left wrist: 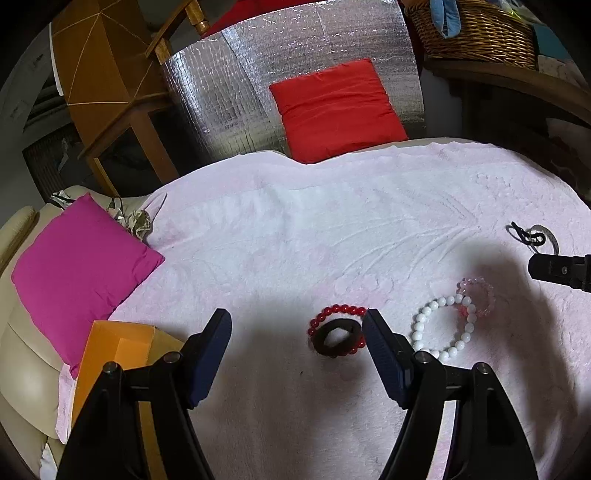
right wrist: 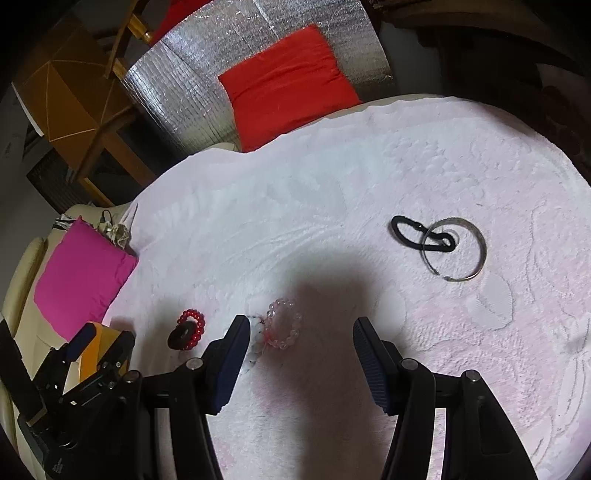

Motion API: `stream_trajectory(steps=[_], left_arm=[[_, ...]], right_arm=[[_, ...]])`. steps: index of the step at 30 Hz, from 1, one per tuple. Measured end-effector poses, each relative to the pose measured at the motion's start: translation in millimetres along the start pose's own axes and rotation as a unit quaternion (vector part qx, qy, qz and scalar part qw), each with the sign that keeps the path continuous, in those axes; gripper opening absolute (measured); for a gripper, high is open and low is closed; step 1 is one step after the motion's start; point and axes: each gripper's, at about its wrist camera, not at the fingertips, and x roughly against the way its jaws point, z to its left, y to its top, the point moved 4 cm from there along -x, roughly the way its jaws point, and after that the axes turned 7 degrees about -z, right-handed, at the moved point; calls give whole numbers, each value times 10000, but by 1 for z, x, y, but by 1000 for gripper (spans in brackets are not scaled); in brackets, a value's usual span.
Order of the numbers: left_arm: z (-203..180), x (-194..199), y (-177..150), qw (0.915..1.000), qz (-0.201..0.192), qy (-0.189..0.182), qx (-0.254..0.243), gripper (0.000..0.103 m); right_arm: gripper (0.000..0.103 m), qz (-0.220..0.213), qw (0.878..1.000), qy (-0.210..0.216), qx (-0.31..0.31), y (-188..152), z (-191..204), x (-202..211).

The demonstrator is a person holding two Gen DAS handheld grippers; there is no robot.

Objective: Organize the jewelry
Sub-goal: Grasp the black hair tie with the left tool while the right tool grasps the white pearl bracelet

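On the pale pink towel (left wrist: 295,229) lie a red bead bracelet (left wrist: 338,312) with a black fabric ring (left wrist: 338,338) on top of it, a white bead bracelet (left wrist: 443,328) and a clear pink bead bracelet (left wrist: 480,297) that overlaps it. My left gripper (left wrist: 297,319) hovers open; its right fingertip is beside the red bracelet. In the right wrist view my right gripper (right wrist: 301,326) is open above the clear pink bracelet (right wrist: 284,325). Farther right lie a black hair tie (right wrist: 421,234) and a silver bangle (right wrist: 458,249). The red bracelet (right wrist: 192,328) sits left.
An orange box (left wrist: 114,347) stands open at the towel's left edge, next to a magenta cushion (left wrist: 81,262). A red cushion (left wrist: 336,107) leans on silver foil behind. A wicker basket (left wrist: 476,29) is on a shelf at the back right. The towel's middle is bare.
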Motion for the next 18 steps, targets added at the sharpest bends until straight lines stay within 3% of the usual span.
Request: stream_trajectory(steps=[6,11,15,18], left_arm=[[26,-21,-19,9990,417,9,150,74],[60,-33,-33,9961,674,-60,567,74],[81,-40,-46,9937,825,-22,757,74],[85,-42,-49,9920,824,-274,915,74]], right_arm=[[62,105,9999,55,-80,-5,5,-6],[62,392,9990,120,-197,-12,15,-24],[52,741,9970,208,-44,-22,34,-40],[50,1047,9945,72,46,-33,43,-53]])
